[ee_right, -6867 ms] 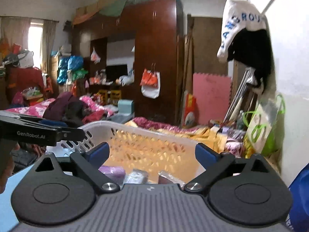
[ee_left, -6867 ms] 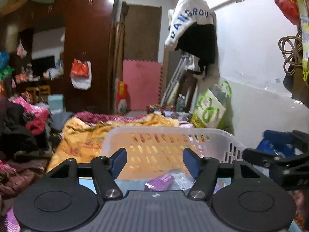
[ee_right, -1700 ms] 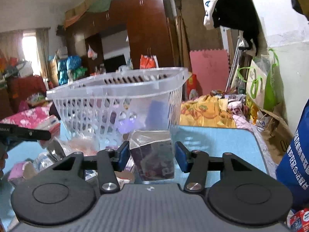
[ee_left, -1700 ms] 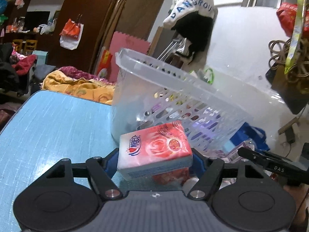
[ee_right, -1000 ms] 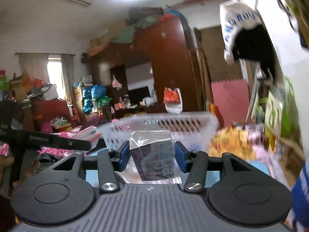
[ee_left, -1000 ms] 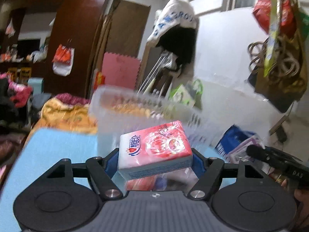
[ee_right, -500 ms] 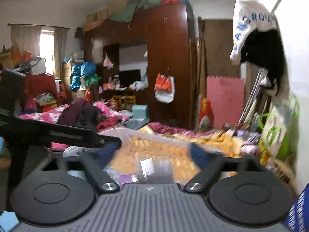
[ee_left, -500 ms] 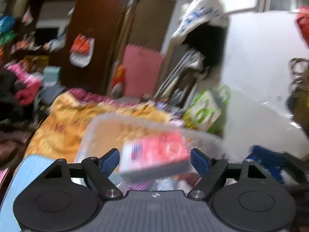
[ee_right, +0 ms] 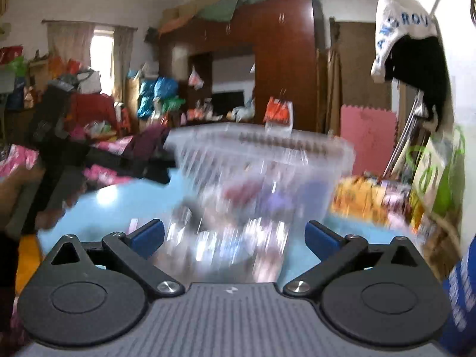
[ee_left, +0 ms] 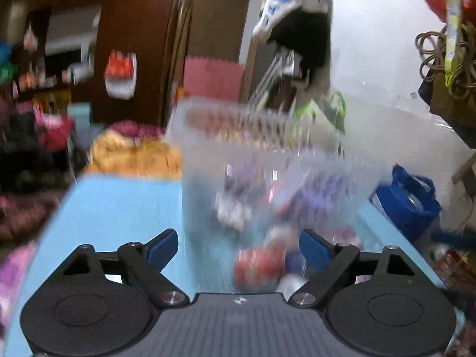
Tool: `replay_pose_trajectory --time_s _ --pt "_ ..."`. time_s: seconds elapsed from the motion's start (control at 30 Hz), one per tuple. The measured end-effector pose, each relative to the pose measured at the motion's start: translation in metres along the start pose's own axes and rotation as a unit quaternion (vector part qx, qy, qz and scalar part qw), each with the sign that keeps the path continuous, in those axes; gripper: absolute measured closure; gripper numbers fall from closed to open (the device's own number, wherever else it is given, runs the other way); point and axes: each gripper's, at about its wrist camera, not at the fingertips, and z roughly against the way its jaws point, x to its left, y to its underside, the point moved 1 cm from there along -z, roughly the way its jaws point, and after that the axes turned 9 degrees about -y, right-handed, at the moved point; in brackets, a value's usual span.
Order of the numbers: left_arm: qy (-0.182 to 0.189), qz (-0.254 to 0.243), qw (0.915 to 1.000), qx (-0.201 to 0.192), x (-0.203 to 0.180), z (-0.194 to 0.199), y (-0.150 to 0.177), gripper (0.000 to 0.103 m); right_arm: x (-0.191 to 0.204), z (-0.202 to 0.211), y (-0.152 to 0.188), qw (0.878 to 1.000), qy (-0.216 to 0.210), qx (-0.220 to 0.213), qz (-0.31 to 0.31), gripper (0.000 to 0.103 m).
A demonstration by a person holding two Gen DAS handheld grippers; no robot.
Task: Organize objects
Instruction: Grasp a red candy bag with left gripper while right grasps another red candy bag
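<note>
A clear plastic laundry basket [ee_left: 261, 154] [ee_right: 261, 166] stands on the light blue table [ee_left: 119, 202], blurred by motion, with several packets inside. My left gripper [ee_left: 238, 245] hangs in front of it, jaws opening and nothing between them. A blurred red and white packet [ee_left: 257, 267] lies on the table just past its fingers. My right gripper [ee_right: 235, 236] also faces the basket, jaws opening wide and nothing in them. The left gripper's black body [ee_right: 59, 154] and a hand [ee_right: 20, 187] show at the left of the right wrist view.
A blue bag [ee_left: 407, 199] sits right of the table. Yellow bedding [ee_left: 134, 154] lies behind it. A dark wardrobe [ee_right: 267, 68], a pink foam mat [ee_right: 366, 131] and clothes hanging on the wall [ee_right: 413, 38] fill the background. Clutter lines the left side.
The tissue pack left the left gripper and the small wrapped box left the right one; both dropped toward the basket. Both grippers then sank to face the basket's side.
</note>
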Motion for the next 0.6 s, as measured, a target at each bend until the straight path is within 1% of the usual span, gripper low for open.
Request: replay_pose_trajectory --time_s 0.07,0.13,0.2,0.23,0.27,0.3,0.33,0.37,0.5,0.6 --pt "0.009 0.014 0.9996 0.021 0.007 -0.016 0.006 0.013 0.0 0.001 0.017 1.0 -0.019 0.008 -0.021 0.016" --pt "0.004 0.007 0.9995 0.029 0.007 -0.025 0.008 0.013 -0.001 0.0 0.029 0.999 -0.03 0.009 -0.035 0.02" --pt "-0.002 -0.003 0.9994 0.034 0.005 -0.033 0.01 0.013 -0.003 -0.006 0.031 0.998 -0.042 0.017 -0.041 0.021" --pt "-0.001 -0.006 0.9993 0.036 0.003 -0.032 0.014 0.013 -0.003 -0.01 0.033 0.998 -0.049 0.023 -0.043 0.025" --pt "-0.002 -0.007 0.9992 0.039 0.002 -0.035 0.016 0.013 -0.003 -0.015 0.033 0.997 -0.051 0.03 -0.041 0.032" --pt "-0.004 -0.008 0.9991 0.042 0.002 -0.037 0.017 0.013 -0.002 -0.018 0.034 0.997 -0.053 0.035 -0.041 0.036" --pt "-0.004 -0.01 0.9988 0.047 0.002 -0.036 0.02 0.013 -0.002 -0.022 0.035 0.997 -0.057 0.039 -0.043 0.043" --pt "-0.004 -0.011 0.9987 0.049 0.001 -0.038 0.02 0.013 -0.003 -0.024 0.038 0.996 -0.062 0.044 -0.046 0.052" --pt "-0.013 -0.008 0.9984 0.054 -0.004 -0.041 0.021 0.013 0.004 -0.014 0.049 0.997 -0.058 0.04 -0.042 0.051" --pt "-0.011 -0.009 0.9983 0.057 -0.012 -0.045 0.021 0.013 0.007 -0.01 0.054 0.997 -0.052 0.038 -0.037 0.051"
